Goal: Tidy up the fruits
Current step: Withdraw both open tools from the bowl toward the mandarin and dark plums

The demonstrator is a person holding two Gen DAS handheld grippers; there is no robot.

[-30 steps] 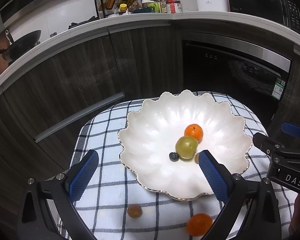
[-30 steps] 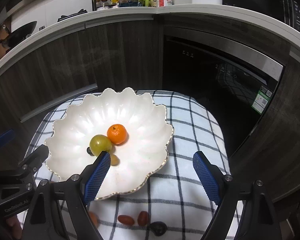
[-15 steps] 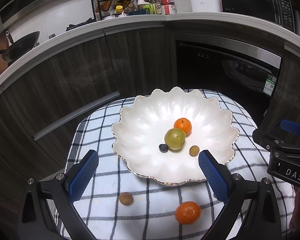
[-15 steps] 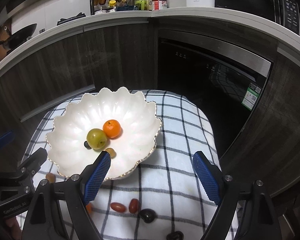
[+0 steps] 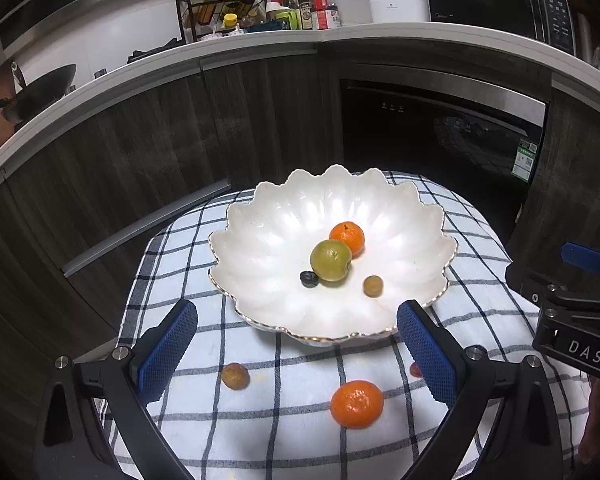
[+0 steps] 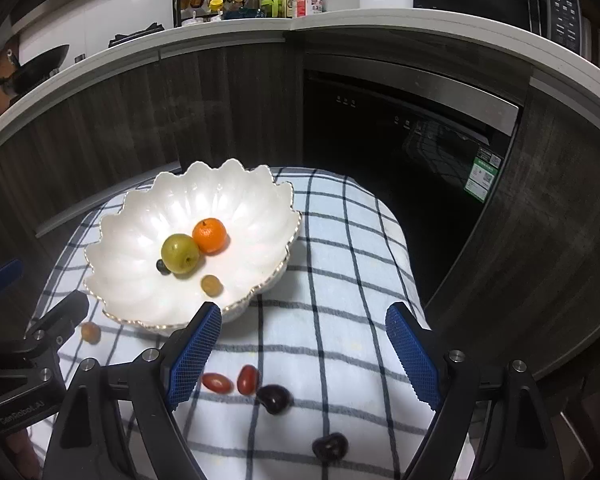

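Both my left gripper point(image 5: 297, 346) and right gripper point(image 6: 304, 354) gape empty above the worktop's point(image 6: 340, 280) near edge, short of the bowl point(image 5: 259, 240)

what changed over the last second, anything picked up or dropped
Both views pulled back from the bowl, revealing more loose fruit on the cloth, including two dark cherries. Nothing was grasped or released. Left gripper and right gripper stayed open and empty; the bowl's four fruits stayed put.

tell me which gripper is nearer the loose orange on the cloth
Left. The loose orange lies between the left gripper's open fingers, just ahead. The right gripper is off to its side, over the red tomatoes.
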